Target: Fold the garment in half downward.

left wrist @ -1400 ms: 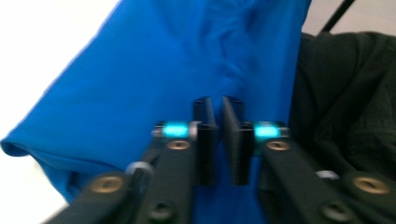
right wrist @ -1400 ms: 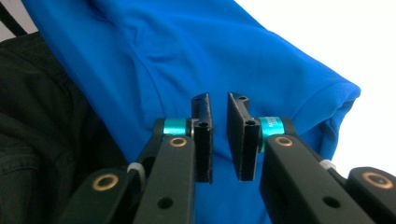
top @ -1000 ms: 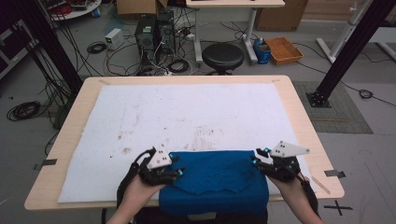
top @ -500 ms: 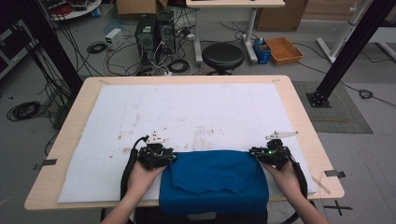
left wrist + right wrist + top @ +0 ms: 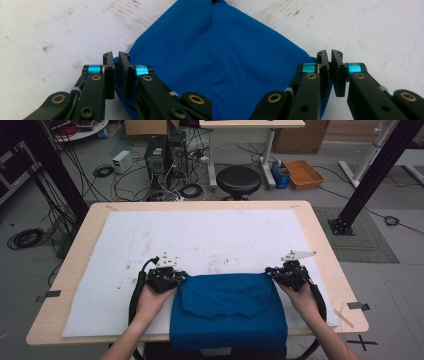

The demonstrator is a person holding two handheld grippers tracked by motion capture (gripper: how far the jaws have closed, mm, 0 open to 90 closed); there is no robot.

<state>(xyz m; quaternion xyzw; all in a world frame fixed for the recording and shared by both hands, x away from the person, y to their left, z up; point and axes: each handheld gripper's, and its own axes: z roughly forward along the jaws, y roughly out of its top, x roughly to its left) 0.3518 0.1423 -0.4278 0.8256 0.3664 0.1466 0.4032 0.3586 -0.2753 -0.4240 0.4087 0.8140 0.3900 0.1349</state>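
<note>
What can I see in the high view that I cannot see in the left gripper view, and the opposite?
High view: the whole wooden table, both hands, the right claw at the cloth's far right corner, and a black stool behind.

Left gripper view: the left claw close up, its jaws nearly together on the cloth's edge, having just been closing.

Both: the blue cloth, the stained white mat and the left claw.

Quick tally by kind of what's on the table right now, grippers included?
Blue cloth, far corners pinched: 1
Grippers: 2, the left gripper and the right gripper, each shut on a corner of the cloth, jaws having just been closing
White mat covering the table: 1
Total: 4
</note>
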